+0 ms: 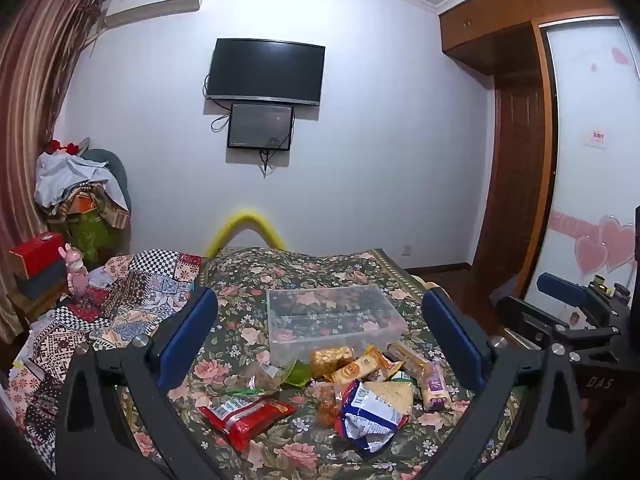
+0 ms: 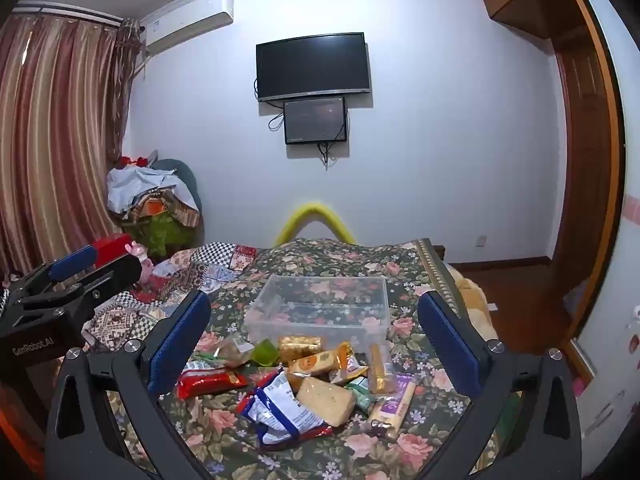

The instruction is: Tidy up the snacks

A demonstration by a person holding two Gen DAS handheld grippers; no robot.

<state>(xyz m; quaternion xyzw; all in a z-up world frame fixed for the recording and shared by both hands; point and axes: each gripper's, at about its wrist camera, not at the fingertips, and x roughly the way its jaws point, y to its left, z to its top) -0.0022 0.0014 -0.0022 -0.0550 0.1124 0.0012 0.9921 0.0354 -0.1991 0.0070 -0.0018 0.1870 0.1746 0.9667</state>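
We see the snack packets (image 1: 352,384) heaped on the bedspread (image 1: 304,452), just near of the plastic box (image 1: 332,316). A quilt (image 1: 132,292) lies left; a television (image 1: 266,70) hangs on the far wall, above a smaller screen (image 1: 260,126).

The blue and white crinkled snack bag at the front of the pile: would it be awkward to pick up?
Probably floppy: the blue and white bag already looks crumpled. Its glossy film may slip between pads. It seems light, so a push would likely slide it across the floral bedspread.
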